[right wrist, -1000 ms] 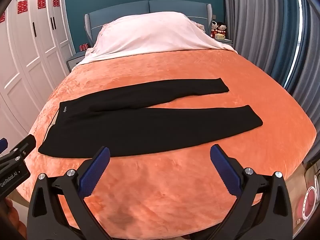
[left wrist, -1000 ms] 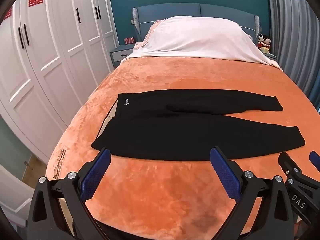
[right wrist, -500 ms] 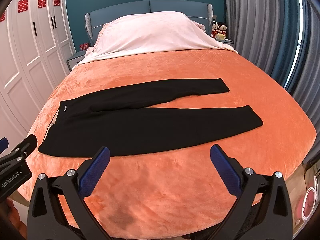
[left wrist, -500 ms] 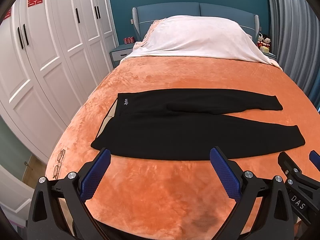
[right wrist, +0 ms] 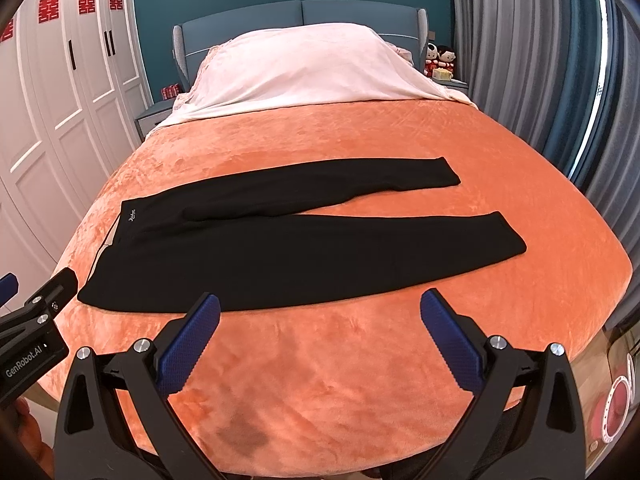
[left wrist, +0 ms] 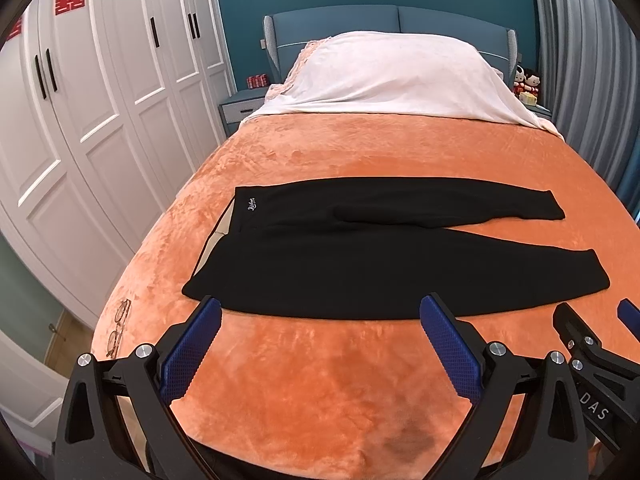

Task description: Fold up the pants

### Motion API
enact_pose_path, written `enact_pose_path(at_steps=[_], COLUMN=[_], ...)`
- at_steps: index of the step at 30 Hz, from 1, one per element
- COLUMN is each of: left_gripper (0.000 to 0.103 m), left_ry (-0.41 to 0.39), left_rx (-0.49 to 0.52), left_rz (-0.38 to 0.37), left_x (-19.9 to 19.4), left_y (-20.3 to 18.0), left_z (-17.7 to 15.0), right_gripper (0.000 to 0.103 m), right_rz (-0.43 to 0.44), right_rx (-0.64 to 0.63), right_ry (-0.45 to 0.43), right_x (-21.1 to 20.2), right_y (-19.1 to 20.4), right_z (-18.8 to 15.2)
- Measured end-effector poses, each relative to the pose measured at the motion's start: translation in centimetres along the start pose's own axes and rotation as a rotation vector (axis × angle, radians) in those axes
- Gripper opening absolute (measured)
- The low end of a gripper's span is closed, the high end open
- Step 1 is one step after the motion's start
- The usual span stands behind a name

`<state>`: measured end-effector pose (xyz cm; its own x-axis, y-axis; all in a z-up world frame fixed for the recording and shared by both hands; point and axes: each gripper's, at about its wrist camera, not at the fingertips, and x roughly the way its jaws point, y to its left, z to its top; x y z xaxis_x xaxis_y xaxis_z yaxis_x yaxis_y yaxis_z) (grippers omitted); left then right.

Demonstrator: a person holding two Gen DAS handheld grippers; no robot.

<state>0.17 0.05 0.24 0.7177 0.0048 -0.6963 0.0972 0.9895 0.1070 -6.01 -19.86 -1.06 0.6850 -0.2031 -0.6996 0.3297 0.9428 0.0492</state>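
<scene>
A pair of black pants (left wrist: pixel 384 256) lies flat on the orange plush blanket (left wrist: pixel 328 384) that covers the bed, stretched across it with the waistband toward the wardrobe side and the two legs running off to the right. The legs part in a narrow V: the farther leg (right wrist: pixel 320 188) is slimmer in view, the nearer one (right wrist: pixel 320 260) broader, and a strip of blanket shows between their cuffs. A small white logo (left wrist: pixel 252 203) sits near the waistband corner.

The left gripper (left wrist: pixel 320 312) hovers over the near edge of the bed, jaws spread wide, its blue pads (left wrist: pixel 192 350) clear of the fabric and just short of the pants' near hem. The right gripper (right wrist: pixel 320 310) stands likewise beside it, wide apart and holding nothing, its blue pads (right wrist: pixel 450 346) over bare blanket in front of the nearer leg. Each gripper's black body shows at the edge of the other's view.

A darker patch (right wrist: pixel 244 434) marks the blanket near the foot edge; whether it is a stain or brushed nap is not clear. A pair of glasses (left wrist: pixel 118 330) rests on the blanket's left rim. At the head of the bed a pale pink cover (left wrist: pixel 392 76) drapes over the pillows, before a blue headboard (left wrist: pixel 392 20). White wardrobe doors (left wrist: pixel 100 92) with red paper cutouts line the left wall, and grey curtains (right wrist: pixel 520 60) hang at the right.
</scene>
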Motion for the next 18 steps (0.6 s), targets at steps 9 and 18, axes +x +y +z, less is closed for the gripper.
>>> enact_pose_path(at_steps=[9, 18], left_gripper=[0.098, 0.098], left_ry=[-0.006, -0.008], left_rx=[0.005, 0.007], left_rz=[0.002, 0.005], left_x=[-0.08, -0.28], left_y=[0.16, 0.17], left_z=[-0.09, -0.01], right_gripper=[0.098, 0.098], right_rz=[-0.002, 0.001], right_rx=[-0.001, 0.0], right_ry=[-0.001, -0.001], right_x=[0.01, -0.04], right_y=[0.0, 0.1], right_z=[-0.06, -0.13])
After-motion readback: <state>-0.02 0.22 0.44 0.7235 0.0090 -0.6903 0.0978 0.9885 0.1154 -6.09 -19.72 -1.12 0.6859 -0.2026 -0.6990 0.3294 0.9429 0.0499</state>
